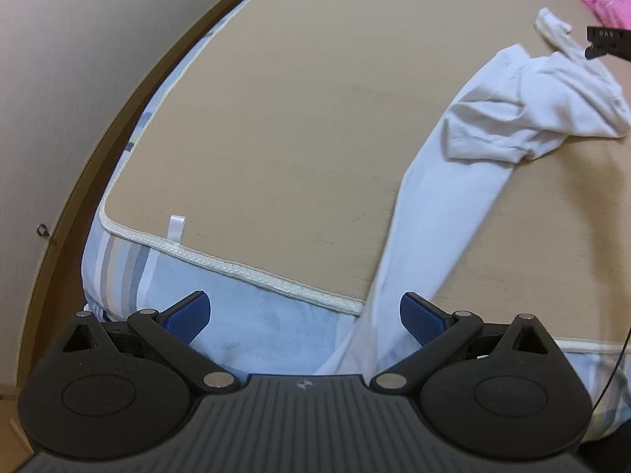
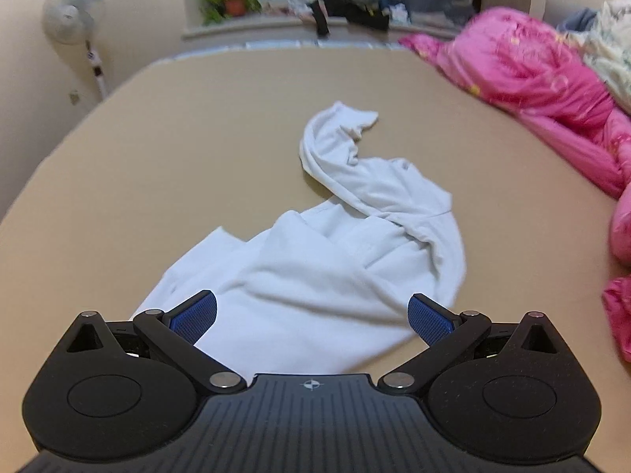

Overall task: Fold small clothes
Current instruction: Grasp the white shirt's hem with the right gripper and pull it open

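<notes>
A small white garment (image 2: 335, 244) lies crumpled on the tan mat (image 2: 157, 157), one sleeve curling away at its far end. My right gripper (image 2: 311, 317) is open just above its near hem, holding nothing. In the left wrist view the garment (image 1: 493, 126) stretches from the right of the mat (image 1: 295, 118) down over its near edge, and a long strip of it runs between the open fingers of my left gripper (image 1: 303, 315). The left jaws stand wide apart, not closed on the cloth. The tip of the right gripper (image 1: 607, 41) shows at the far right.
A pink quilt (image 2: 544, 75) is bunched along the mat's right side. A standing fan (image 2: 75, 12) is at the back left, a potted plant (image 2: 232, 0) and piled clothes on the sill behind. A blue striped sheet (image 1: 130, 260) and wooden bed frame edge the mat.
</notes>
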The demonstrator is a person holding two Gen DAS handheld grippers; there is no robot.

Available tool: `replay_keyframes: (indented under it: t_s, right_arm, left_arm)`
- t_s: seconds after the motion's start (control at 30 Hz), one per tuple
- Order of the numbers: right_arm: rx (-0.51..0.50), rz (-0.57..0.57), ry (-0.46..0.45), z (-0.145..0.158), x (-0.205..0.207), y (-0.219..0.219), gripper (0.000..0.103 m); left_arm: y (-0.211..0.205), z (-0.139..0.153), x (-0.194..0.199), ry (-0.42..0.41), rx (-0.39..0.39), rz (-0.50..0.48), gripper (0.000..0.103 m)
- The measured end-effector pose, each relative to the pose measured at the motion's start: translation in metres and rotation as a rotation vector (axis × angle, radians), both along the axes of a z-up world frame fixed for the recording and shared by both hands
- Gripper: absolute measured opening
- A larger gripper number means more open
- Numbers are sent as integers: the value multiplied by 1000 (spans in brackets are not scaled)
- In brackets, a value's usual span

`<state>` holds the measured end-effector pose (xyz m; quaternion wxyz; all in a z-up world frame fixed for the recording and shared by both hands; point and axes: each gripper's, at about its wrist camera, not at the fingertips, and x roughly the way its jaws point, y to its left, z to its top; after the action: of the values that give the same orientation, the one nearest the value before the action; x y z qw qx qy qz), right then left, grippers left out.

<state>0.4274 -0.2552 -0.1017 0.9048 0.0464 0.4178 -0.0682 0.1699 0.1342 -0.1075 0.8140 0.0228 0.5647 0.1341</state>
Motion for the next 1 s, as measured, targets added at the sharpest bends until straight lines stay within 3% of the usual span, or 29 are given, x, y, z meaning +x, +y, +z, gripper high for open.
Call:
replay_keyframes:
  t_s: [0.37, 0.4, 0.43, 0.47, 0.5, 0.6, 0.73, 0.87, 1.0]
  right_arm:
    - [-28, 15, 132, -75, 96, 7, 100]
    - [-23, 25, 138, -81, 101, 7, 76]
    - [-6, 31, 131, -85, 101, 4, 14]
    - [17, 33, 139, -86, 101, 0, 6]
    - [51, 27, 120, -82, 96, -5, 4]
    - [135, 65, -19, -48, 50, -26, 4]
    - [221, 68, -131, 0, -63, -80, 3]
    - [195, -30, -100, 6, -188, -150, 3]
    - [111, -182, 18, -36, -257, -193, 7]
  left_arm:
    - [-1, -30, 35, 80, 53, 21, 103]
    - [-1, -31, 36, 84, 54, 21, 103]
    - [-2, -30, 37, 86, 54, 20, 103]
    - [-2, -30, 39, 84, 52, 20, 103]
    - [-3, -29, 40, 80, 52, 19, 103]
    - [-6, -22, 44, 49, 61, 8, 103]
    - [-16, -15, 47, 12, 53, -9, 103]
    - [-36, -7, 45, -13, 14, -46, 103]
    - [-62, -6, 40, -41, 19, -112, 103]
